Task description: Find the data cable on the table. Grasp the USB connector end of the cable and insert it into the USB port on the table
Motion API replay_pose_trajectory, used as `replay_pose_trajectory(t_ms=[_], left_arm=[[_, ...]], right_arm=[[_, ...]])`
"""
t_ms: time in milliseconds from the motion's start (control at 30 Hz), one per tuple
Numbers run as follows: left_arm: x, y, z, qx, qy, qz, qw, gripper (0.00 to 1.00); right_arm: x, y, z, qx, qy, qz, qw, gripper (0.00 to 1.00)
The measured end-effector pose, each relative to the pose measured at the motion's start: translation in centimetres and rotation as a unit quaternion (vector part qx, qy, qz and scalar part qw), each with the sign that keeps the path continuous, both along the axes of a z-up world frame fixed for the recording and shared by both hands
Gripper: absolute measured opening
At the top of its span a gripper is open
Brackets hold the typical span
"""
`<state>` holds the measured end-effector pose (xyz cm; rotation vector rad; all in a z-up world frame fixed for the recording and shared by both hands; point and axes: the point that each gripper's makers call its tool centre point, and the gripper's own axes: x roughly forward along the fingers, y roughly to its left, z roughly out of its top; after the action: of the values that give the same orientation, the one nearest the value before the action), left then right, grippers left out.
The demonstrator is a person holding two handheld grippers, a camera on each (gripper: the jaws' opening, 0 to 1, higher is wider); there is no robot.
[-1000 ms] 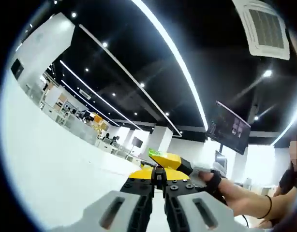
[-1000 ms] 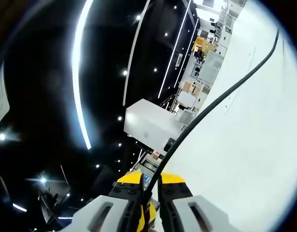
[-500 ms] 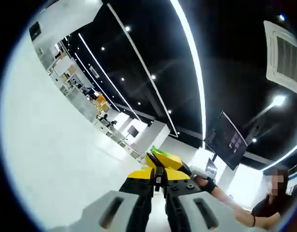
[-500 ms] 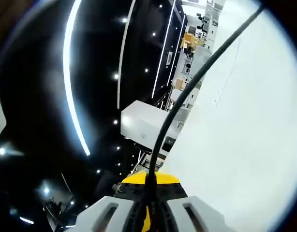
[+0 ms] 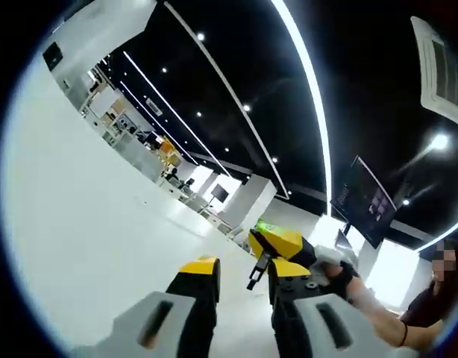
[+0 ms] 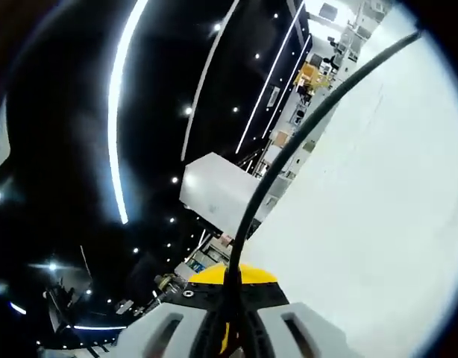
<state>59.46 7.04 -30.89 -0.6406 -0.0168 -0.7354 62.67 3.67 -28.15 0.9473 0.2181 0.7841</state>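
the left gripper view shows the left gripper (image 5: 244, 270) with jaws apart above the white table (image 5: 87, 224). beyond it, the right gripper (image 5: 270, 245), in a person's hand (image 5: 337, 272), has a short black end of the cable (image 5: 255, 274) hanging below its tips. in the right gripper view its jaws are clamped on the cable, which runs lengthwise from the tips to the upper right.

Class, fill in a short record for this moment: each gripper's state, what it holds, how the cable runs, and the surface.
left gripper: open, holding nothing
right gripper: shut on the cable
cable: black, leads from the right gripper's jaws toward the upper right of the right gripper view
table: white
hand: holds the right gripper, seen in the left gripper view
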Motion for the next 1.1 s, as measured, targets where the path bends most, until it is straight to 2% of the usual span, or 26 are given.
replay_pose_trajectory(t_ms=[200,300,367,533,667,767,933,1100], left_arm=[[-0.1,-0.6,-0.5,0.041,-0.012,-0.006,0.9991,0.26],[-0.3,-1.3,-0.8,0.077,-0.027,-0.016,0.9965,0.27],[-0.3,-2.1,-1.0,0.115,-0.046,-0.023,0.9921,0.27],[0.2,-3.7,-1.4,0.179,-0.081,-0.032,0.98,0.28],[1.3,-4.7,-1.7,0.228,-0.112,-0.027,0.967,0.29],[2.1,-5.7,-2.0,0.265,-0.138,-0.029,0.9538,0.3],[4.0,-6.9,-2.2,0.28,-0.146,-0.032,0.9484,0.33],[5.8,-8.0,-2.4,0.305,-0.162,-0.034,0.9379,0.34]], right_arm=[[0.9,-2.7,-0.8,-0.034,-0.015,-0.039,0.9985,0.05],[1.5,-4.2,-0.9,-0.048,-0.021,-0.058,0.9969,0.05],[1.8,-5.1,-0.9,-0.054,-0.026,-0.069,0.9958,0.05],[2.4,-6.7,-1.2,-0.076,-0.036,-0.09,0.9924,0.05],[3.1,-8.3,-1.4,-0.104,-0.043,-0.115,0.987,0.05],[3.4,-9.4,-1.4,-0.123,-0.052,-0.131,0.9823,0.05],[4.1,-10.7,-1.6,-0.161,-0.06,-0.154,0.9731,0.05],[5.1,-11.5,-1.6,-0.191,-0.064,-0.165,0.9655,0.05]])
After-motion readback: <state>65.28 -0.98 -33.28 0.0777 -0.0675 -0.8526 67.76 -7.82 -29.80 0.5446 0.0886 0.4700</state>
